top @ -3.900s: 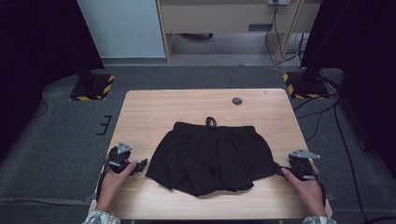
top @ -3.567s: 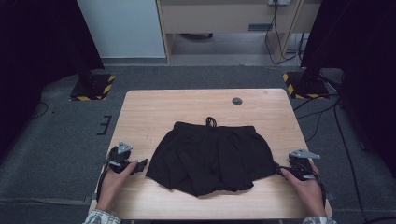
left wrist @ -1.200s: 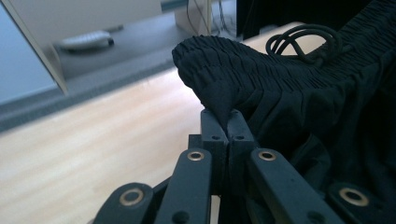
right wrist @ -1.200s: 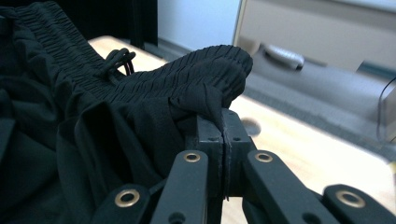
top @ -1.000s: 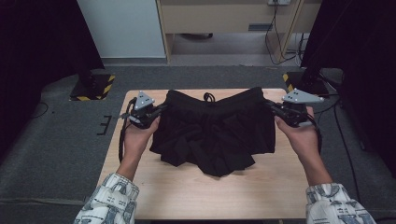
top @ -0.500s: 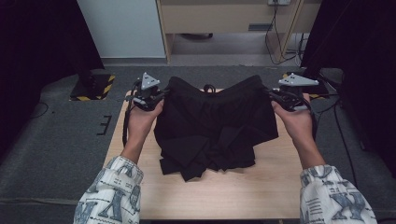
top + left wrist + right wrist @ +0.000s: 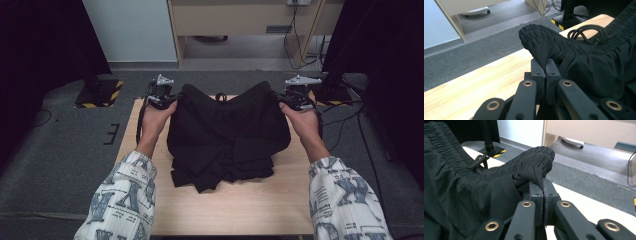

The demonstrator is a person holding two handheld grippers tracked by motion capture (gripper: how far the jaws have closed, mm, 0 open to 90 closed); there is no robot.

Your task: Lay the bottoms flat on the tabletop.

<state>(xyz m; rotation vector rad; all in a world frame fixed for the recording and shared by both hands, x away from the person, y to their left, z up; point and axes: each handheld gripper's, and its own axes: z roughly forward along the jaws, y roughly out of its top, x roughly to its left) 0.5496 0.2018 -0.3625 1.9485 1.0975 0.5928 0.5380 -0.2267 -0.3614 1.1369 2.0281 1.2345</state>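
At the light wooden table's [image 7: 240, 205] far edge, the left gripper [image 7: 161, 98] clamps the 9 o'clock corner of a pair of black gathered-waist fabric shorts [image 7: 227, 135], the right gripper [image 7: 295, 99] the 3 o'clock corner. The waistband runs 9 to 3; the legs trail toward 6, resting on the tabletop.

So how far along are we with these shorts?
Done: both hand-held grippers, left and right, are clamped on the waistband corners of the black shorts. In hand: waistband lifted at the table's far edge, legs bunched on the wood. Left: folding or laying flat, likely.
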